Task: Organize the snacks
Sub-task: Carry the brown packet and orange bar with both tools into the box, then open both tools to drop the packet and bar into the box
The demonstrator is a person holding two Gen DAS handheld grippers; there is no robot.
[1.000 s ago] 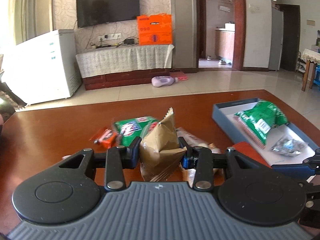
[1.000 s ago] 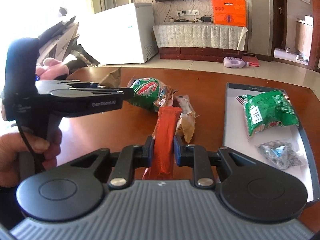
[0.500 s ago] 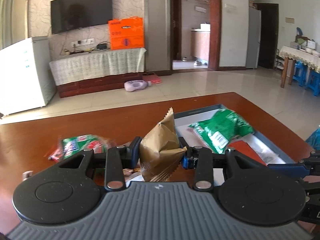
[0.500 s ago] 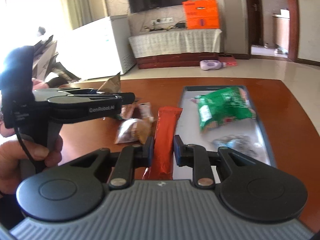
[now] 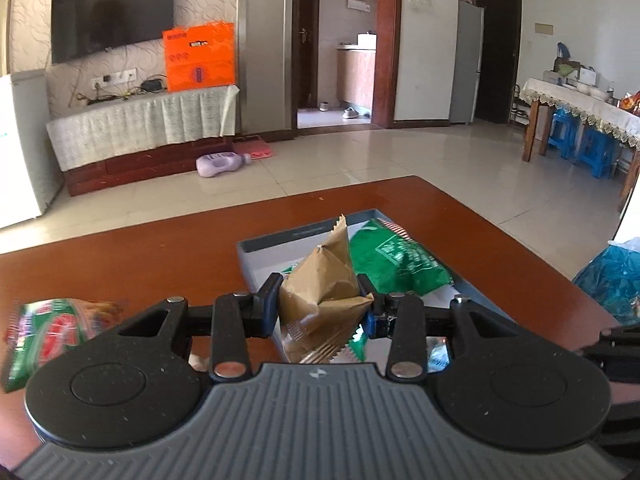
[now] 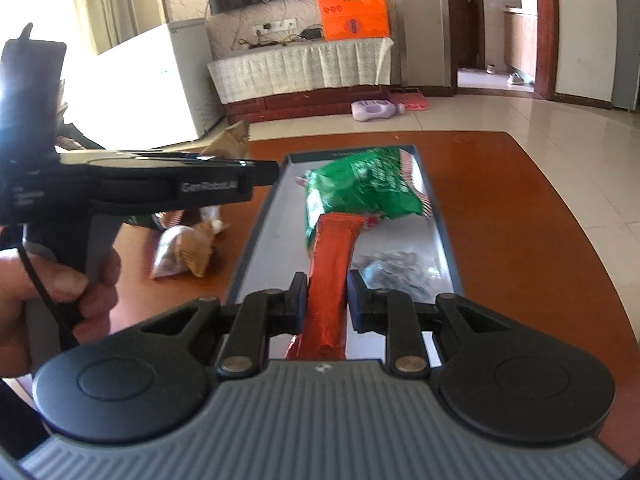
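My left gripper (image 5: 320,300) is shut on a tan crinkled snack packet (image 5: 326,284) and holds it above the near end of the grey-blue tray (image 5: 280,238). My right gripper (image 6: 327,300) is shut on a long red snack bar wrapper (image 6: 330,272) and holds it over the same tray (image 6: 256,232). A green snack bag (image 6: 360,188) and a clear packet of dark sweets (image 6: 396,268) lie in the tray. The green bag also shows in the left wrist view (image 5: 396,260). The left gripper's body (image 6: 160,188) shows at left in the right wrist view.
On the brown table (image 6: 520,208) left of the tray lie a beige snack packet (image 6: 184,252) and a green-red bag (image 5: 52,324). A blue plastic bag (image 5: 612,276) sits off the table's right edge. The floor beyond holds a purple bottle (image 5: 220,164).
Both grippers have swung right with their snacks, from over the loose pile to over the tray. The tray now lies straight ahead of both.
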